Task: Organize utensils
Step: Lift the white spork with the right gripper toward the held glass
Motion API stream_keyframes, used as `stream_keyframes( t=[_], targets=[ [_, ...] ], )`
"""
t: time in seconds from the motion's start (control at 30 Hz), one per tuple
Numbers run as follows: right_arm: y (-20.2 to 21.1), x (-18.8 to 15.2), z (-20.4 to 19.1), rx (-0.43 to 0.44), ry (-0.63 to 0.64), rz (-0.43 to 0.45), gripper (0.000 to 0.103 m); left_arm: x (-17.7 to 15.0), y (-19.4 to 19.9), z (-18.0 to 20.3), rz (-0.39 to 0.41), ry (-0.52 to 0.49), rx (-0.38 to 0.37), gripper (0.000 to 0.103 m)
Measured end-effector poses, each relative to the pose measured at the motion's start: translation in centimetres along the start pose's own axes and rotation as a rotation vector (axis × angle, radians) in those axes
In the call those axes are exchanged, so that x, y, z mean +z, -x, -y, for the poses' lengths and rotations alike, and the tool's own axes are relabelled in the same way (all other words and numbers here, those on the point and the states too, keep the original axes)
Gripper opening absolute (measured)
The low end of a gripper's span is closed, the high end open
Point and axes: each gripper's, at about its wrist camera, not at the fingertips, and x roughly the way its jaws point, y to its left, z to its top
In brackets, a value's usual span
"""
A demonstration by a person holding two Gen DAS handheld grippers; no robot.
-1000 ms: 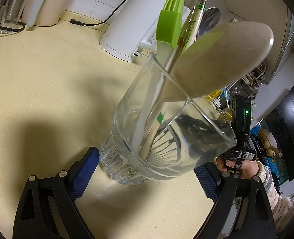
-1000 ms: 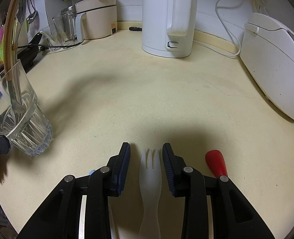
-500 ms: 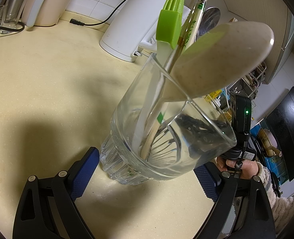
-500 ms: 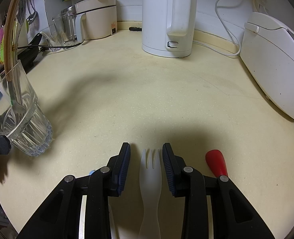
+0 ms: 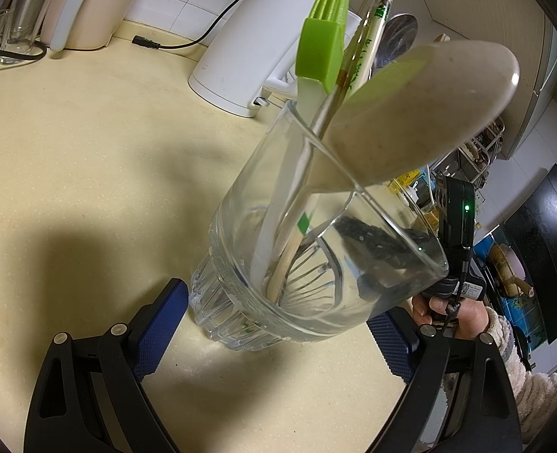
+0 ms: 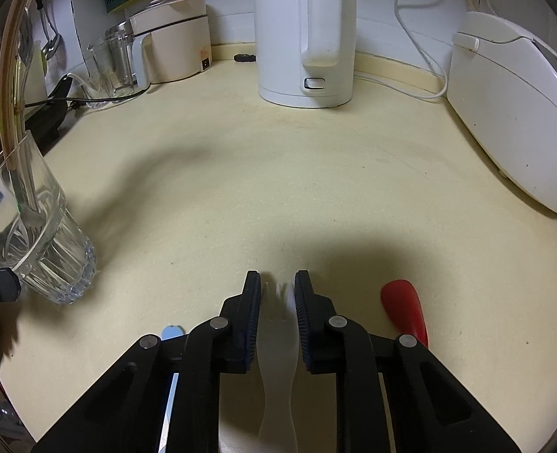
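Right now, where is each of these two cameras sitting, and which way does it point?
Left wrist: rides the left tool, looking down at the glass of utensils; the other hand shows.
Right wrist: rides the right tool, whose jaws are closing around the white fork on the counter.
Shared: glass, white kettle.

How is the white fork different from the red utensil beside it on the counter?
The white fork lies between the closing jaws of the right gripper; the red utensil lies outside them, to the right. The fork shows tines; the red utensil ends in a smooth rounded tip. The fork is pale, the other bright red. Both lie flat on the countertop.
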Motion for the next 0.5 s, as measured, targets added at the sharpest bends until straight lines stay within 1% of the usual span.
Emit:
stream_keyframes(
  t=[0.1, 0.17, 0.33, 0.5],
  targets=[
    [0.0, 0.0, 0.7, 0.023, -0.051, 0.007, 0.018, 0.0, 0.0, 0.0, 0.000, 0.000, 0.000, 0.094],
    [0.4, -0.1, 1.3, 0.043, -0.088, 0.027, 0.018, 0.0, 0.0, 0.0, 0.000, 0.000, 0.000, 0.094],
    [2.2, -0.3, 1.3, 0.076, -0.118, 0.067, 0.018, 0.0, 0.0, 0.0, 0.000, 0.000, 0.000, 0.094],
    [5.0, 0.4, 1.0, 0.092, -0.118, 0.130, 0.018, 0.0, 0.0, 0.0, 0.000, 0.000, 0.000, 0.094]
  ],
)
